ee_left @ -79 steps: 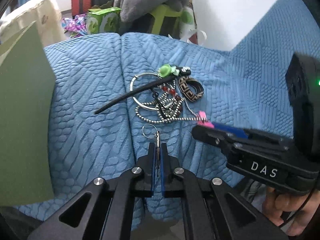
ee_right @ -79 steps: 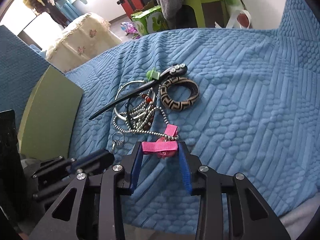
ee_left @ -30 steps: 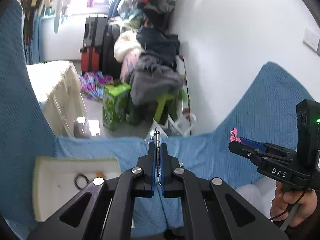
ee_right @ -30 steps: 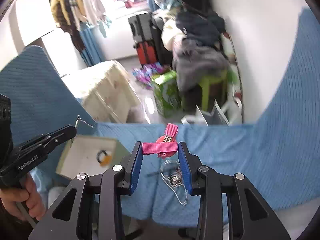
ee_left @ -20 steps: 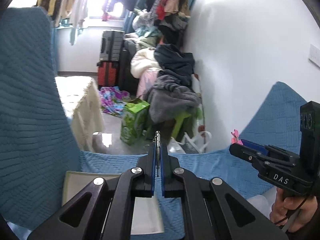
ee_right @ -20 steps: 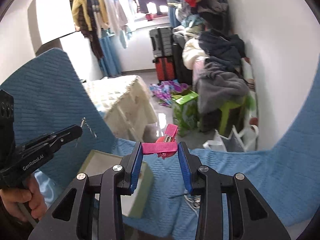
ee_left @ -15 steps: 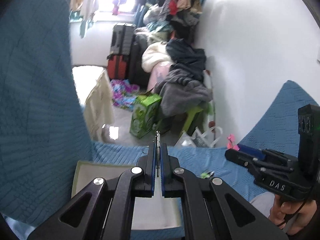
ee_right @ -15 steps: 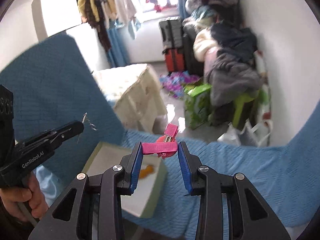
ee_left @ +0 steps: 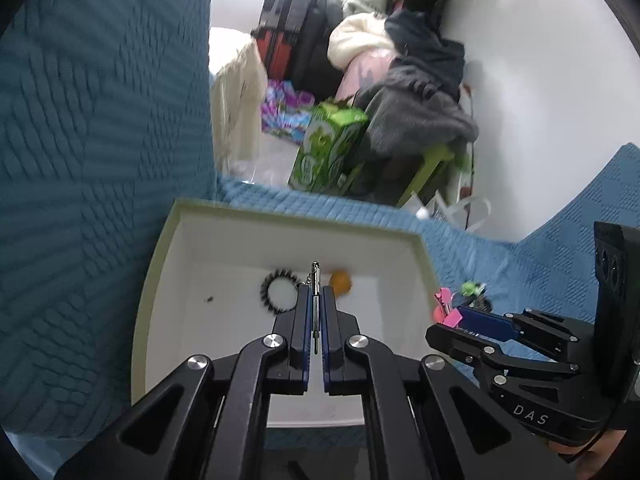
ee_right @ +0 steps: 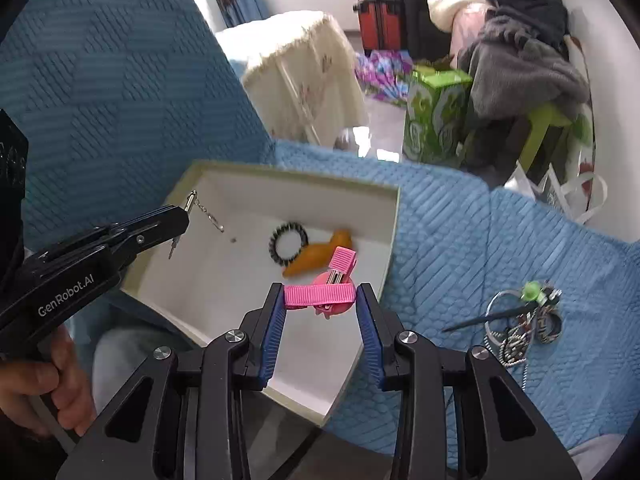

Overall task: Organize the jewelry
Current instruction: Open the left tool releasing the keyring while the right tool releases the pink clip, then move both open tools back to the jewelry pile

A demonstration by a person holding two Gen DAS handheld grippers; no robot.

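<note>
My left gripper (ee_left: 315, 294) is shut on a thin silver earring (ee_left: 315, 285) and hangs over the open white box (ee_left: 224, 236). In the right wrist view the same earring (ee_right: 200, 208) dangles from the left gripper (ee_right: 182, 216) above the box's left side. My right gripper (ee_right: 320, 300) is shut on a pink hair clip (ee_right: 320, 294) over the box's (ee_right: 384, 248) right part. Inside the box lie a black beaded ring (ee_right: 289, 244) and an orange piece (ee_right: 320, 254). The remaining jewelry pile (ee_right: 520, 316) sits on the blue cover to the right.
The blue textured cover (ee_right: 460, 232) spreads under the box and rises at the left. Beyond its far edge are a green carton (ee_right: 434, 114), a heap of clothes (ee_right: 520, 60) and a cream-covered stand (ee_right: 304, 76). A hand (ee_right: 48, 392) holds the left gripper's handle.
Both grippers have come down and tilted toward the box, which now fills the lower view. Each still holds its item: the earring on the left, the pink clip on the right.
</note>
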